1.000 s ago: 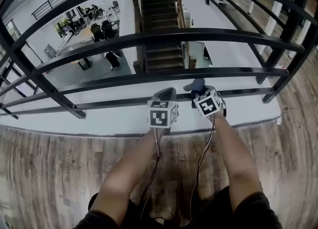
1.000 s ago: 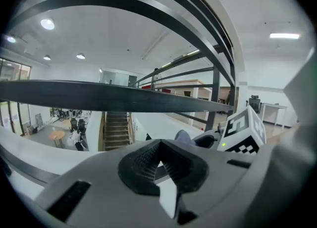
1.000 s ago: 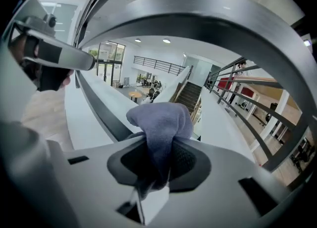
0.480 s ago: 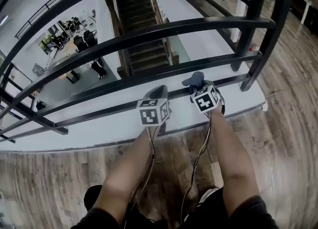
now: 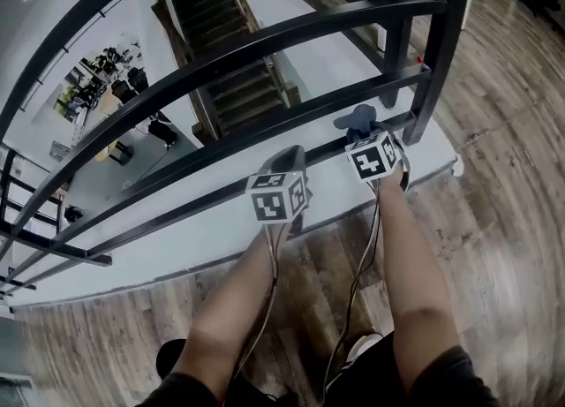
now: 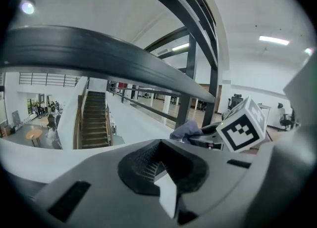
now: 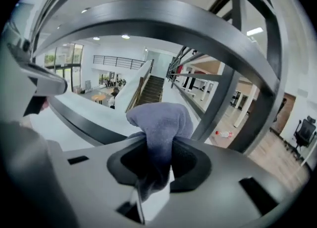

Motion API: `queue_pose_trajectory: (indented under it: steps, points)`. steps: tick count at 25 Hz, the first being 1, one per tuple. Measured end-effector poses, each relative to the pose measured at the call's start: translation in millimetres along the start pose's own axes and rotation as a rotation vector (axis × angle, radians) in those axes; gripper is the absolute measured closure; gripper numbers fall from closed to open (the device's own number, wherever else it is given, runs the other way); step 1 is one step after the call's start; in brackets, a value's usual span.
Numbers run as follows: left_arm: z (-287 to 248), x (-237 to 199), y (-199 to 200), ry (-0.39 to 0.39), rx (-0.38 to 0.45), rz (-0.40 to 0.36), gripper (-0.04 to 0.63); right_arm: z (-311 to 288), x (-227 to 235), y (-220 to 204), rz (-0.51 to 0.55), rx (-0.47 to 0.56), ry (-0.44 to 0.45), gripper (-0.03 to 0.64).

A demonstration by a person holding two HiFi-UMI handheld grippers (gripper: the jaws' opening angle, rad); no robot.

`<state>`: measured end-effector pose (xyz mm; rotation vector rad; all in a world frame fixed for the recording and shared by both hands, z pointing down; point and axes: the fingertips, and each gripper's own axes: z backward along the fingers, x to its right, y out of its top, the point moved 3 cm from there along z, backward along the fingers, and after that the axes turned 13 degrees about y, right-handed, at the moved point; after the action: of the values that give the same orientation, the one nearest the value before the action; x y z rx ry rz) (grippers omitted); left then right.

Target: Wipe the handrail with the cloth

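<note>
Cloth point(image 5: 355, 118), grey-blue, is pinched in the right tongs point(image 5: 364, 134). The right gripper view shows the jaws closed on a narrow waist of fabric, with a rounded bunch point(image 7: 161, 120) standing out beyond the tips of the right tongs point(image 7: 154, 185). That bunch sits at the lowest bar of the black handrail point(image 5: 185, 214), just ahead of those tongs. Contact is probable but not certain, since the head view is too small there to separate touching from just above. Left tongs point(image 5: 290, 165) are beside the right pair, on their left and near the same bar. Their own view shows the jaws together with nothing between them point(image 6: 166, 185). An upright post point(image 5: 441, 34) stands close to the far right of the right tongs. Risks, as judged:

1. Only a thin fold is gripped, so drag along the bar could pull the cloth free. Beyond the tongs is an open drop to the lower floor, and the cloth would be lost through the rails.
2. The bunch is small, so the hard jaw tips may meet the bar instead of fabric and scrape it.
3. A stroke to the right ends at the post and could jam or knock the tongs.
4. The left tongs lie close and could get in the way of a leftward stroke.
</note>
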<state>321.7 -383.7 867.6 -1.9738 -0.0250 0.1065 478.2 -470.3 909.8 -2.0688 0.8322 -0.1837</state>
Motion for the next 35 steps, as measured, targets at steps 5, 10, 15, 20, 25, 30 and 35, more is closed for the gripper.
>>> queue_pose_trajectory:
  steps: [5, 10, 15, 20, 25, 30, 35]
  points:
    - [-28.4, 43.4, -4.1, -0.051, -0.019, -0.021, 0.597, 4.3, 59.9, -16.9, -0.061, 0.045, -0.029, 0.518]
    - [-44.7, 65.4, -7.2, -0.092, -0.024, 0.003, 0.597, 7.6, 96.5, -26.7, -0.059, 0.077, -0.061, 0.518]
    - [-38.2, 56.4, -4.1, -0.085, 0.023, -0.001, 0.597, 8.7, 114.4, -31.4, -0.087, 0.083, -0.142, 0.518]
    - [-10.6, 6.3, -5.6, -0.037, 0.038, -0.013, 0.597, 7.2, 92.2, -13.0, -0.435, 0.271, -0.032, 0.517]
    - [62.2, -35.6, -14.2, -0.052, 0.018, -0.032, 0.597, 32.6, 18.6, 8.6, -0.328, 0.193, -0.022, 0.517]
    - [145.1, -82.1, -64.1, -0.023, 0.009, -0.035, 0.597, 65.9, -77.8, -10.8, -0.246, 0.146, 0.032, 0.517]
    - [227.3, -158.0, 17.3, 0.034, -0.041, 0.003, 0.597, 163.5, -181.2, 68.4, -0.294, 0.19, 0.052, 0.517]
